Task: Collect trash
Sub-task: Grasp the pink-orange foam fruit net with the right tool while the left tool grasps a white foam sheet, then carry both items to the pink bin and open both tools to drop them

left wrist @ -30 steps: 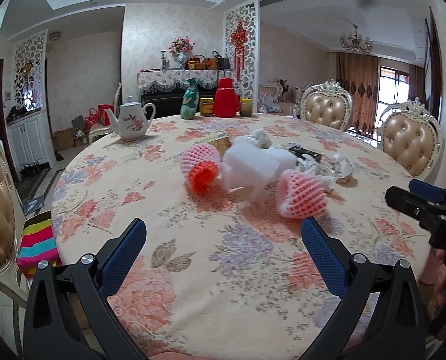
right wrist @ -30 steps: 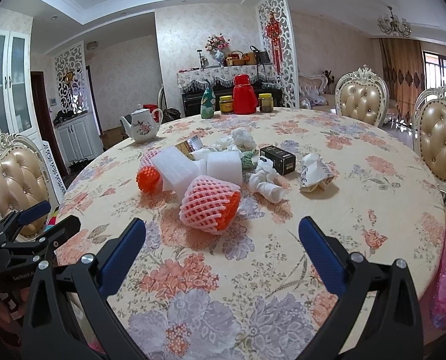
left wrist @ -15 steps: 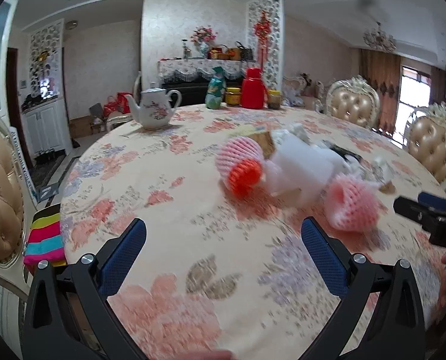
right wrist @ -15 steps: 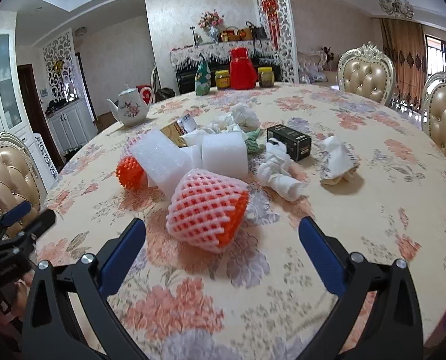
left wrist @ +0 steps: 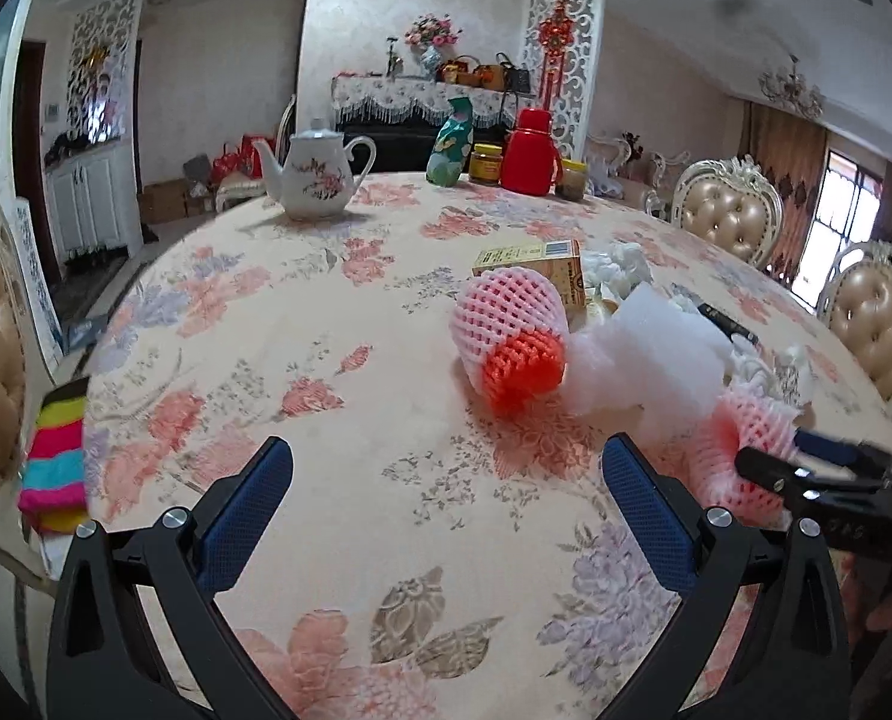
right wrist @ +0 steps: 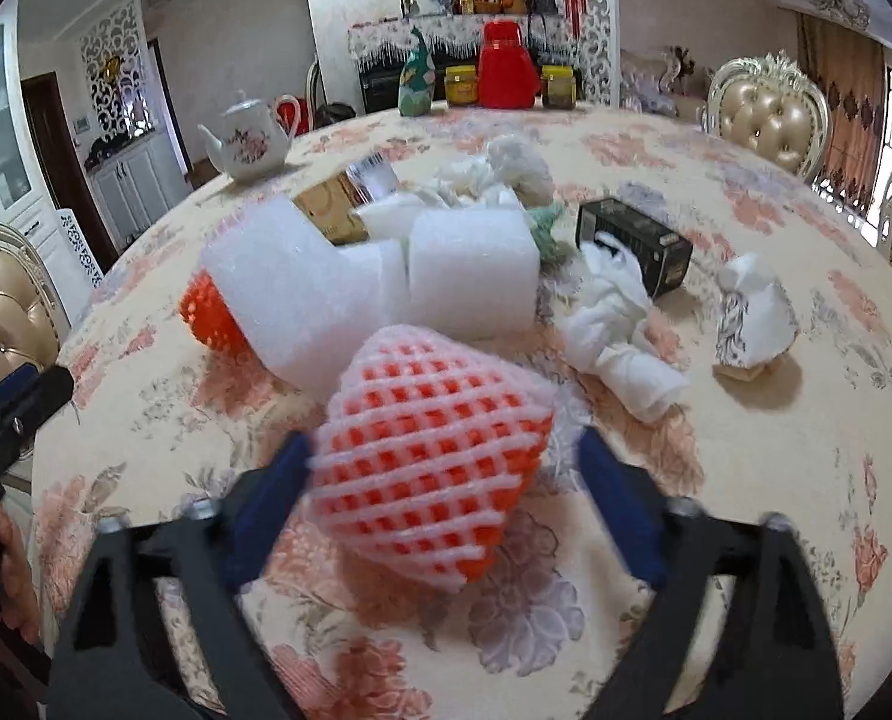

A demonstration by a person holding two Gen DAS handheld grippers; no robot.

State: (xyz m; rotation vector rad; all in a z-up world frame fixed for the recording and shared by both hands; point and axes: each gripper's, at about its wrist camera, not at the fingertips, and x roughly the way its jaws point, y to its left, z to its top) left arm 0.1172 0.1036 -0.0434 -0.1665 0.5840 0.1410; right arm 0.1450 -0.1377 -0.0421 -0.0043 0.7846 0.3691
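Trash lies in a heap on the flowered table [left wrist: 302, 324]. A pink-and-orange foam fruit net [right wrist: 434, 468] sits between the open jaws of my right gripper [right wrist: 446, 480]; the left pad looks close to it, the right one is apart. This net also shows in the left wrist view [left wrist: 746, 450], with the right gripper [left wrist: 806, 468] at it. A second net [left wrist: 512, 336] lies beside white foam sheets [right wrist: 386, 282]. My left gripper [left wrist: 446, 498] is open and empty over bare cloth, short of the second net.
A black box [right wrist: 632, 246], crumpled white paper [right wrist: 620, 330], a wrapped paper lump [right wrist: 752, 318] and a tan carton [left wrist: 536, 264] lie in the heap. A teapot [left wrist: 317, 174], a red jug [left wrist: 527, 150] and jars stand at the far edge. Padded chairs [left wrist: 728, 216] ring the table.
My right gripper has moved forward until the near foam net sits between its jaws. My left gripper has swung left and forward, so the heap now lies to its right.
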